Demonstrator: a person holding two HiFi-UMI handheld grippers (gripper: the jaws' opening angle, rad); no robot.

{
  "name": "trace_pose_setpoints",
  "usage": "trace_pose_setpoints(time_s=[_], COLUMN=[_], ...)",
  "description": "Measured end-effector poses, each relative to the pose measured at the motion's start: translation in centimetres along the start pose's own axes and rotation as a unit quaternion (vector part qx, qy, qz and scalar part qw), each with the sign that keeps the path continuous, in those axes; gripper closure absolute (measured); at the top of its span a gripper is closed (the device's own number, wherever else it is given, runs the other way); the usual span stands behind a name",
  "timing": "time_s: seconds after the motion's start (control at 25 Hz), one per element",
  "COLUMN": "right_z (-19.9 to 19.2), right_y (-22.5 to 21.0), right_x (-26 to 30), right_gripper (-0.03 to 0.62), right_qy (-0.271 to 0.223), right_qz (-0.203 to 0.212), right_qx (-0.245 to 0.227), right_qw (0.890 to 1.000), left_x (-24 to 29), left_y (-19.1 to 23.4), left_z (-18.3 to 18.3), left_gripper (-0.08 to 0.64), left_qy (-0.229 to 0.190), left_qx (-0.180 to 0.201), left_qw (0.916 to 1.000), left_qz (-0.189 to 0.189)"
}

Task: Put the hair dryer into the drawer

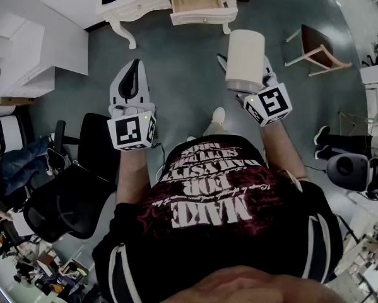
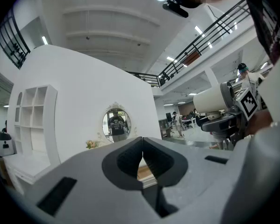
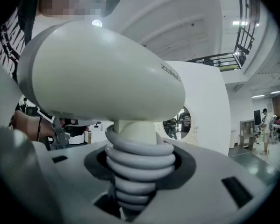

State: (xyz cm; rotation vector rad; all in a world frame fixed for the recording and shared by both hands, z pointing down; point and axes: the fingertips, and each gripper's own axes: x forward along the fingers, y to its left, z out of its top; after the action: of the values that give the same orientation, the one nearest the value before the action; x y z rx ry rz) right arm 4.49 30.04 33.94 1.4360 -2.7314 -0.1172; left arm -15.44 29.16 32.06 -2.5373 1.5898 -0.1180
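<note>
While my right gripper (image 3: 139,181) pinches the hair dryer (image 3: 102,73) by its cord-wrapped handle, the drawer (image 1: 198,2) stands open ahead.
My left gripper (image 2: 142,155) is pressed together and empty; the dryer hangs in the air, well apart from the drawer, so carrying it over and placing it are left.

The person wears a black short-sleeved T-shirt (image 1: 207,232) with white and pink lettering (image 1: 204,201), white stripes (image 1: 312,245) down each sleeve, and a pale shoe (image 1: 219,115).

Black shirt (image 1: 220,223) printed "MAKE FOR", seen upside down, rest illegible
</note>
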Motion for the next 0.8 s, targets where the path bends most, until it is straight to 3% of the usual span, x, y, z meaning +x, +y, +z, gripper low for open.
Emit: trace_pose_setpoints(time_s=[0.28, 0.44, 0.8], right_z=[-1.3, -2.2, -2.0], right_y=[4.1, 5.2, 6.5], right_x=[-1.1, -1.2, -1.2], right_gripper=[0.391, 0.391, 0.391], right_qy=[0.029, 0.047, 0.041], right_qz=[0.017, 0.025, 0.019], right_qx=[0.01, 0.038, 0.041], right_qw=[0.999, 0.998, 0.998], left_x=[-2.8, -3.6, -5.0], left_y=[-0.4, -1.0, -0.7], left_z=[-1.5, -2.0, -2.2], left_gripper=[0.554, 0.554, 0.555], left_qy=[0.008, 0.013, 0.014], left_qx=[-0.018, -0.02, -0.014], left_qw=[0.9996, 0.9992, 0.9993], left_qz=[-0.02, -0.033, -0.033])
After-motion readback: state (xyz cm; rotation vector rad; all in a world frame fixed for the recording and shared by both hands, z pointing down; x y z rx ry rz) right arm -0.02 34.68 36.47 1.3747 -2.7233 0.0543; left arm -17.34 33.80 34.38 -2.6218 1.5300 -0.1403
